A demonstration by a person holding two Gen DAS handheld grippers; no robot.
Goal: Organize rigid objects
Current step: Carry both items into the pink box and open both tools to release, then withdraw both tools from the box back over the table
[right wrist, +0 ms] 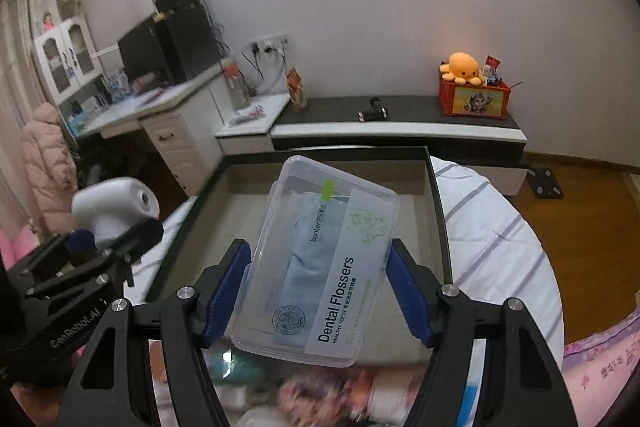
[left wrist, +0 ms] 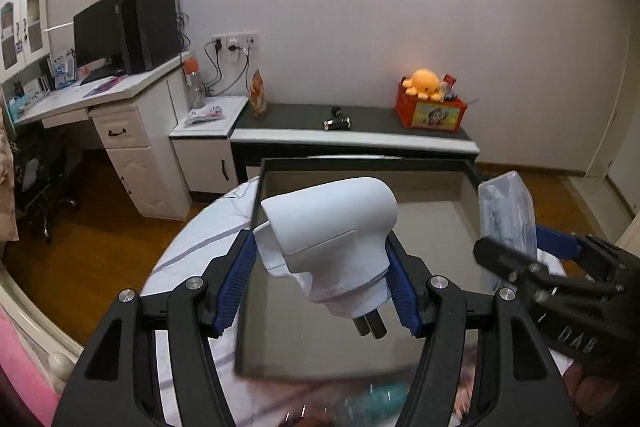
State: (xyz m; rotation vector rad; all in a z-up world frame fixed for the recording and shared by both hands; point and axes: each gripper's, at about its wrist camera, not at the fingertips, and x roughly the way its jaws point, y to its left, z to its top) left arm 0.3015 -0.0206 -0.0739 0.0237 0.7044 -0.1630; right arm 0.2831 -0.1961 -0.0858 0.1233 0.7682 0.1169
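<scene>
Gripping a white plastic plug-in device with two metal prongs (left wrist: pixel 328 247), the left gripper (left wrist: pixel 322 287) has its blue ribbed pads clamped on the body's two sides, prongs pointing near. It tilts downward above a dark-rimmed glass-walled tray (left wrist: pixel 440 215) on the striped bedding. To the right, the right gripper (right wrist: pixel 318 291), likewise tilted down, is clamped across a clear rectangular plastic box of dental flossers (right wrist: pixel 320 259), held slanted over the same tray.

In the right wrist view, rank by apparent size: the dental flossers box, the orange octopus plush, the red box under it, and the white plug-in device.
1. Dental flossers box, though it sits nearest the camera.
2. White plug-in device, partly hidden by the left hand-held gripper.
3. Red box.
4. Orange octopus plush.
The last two are far off.
</scene>
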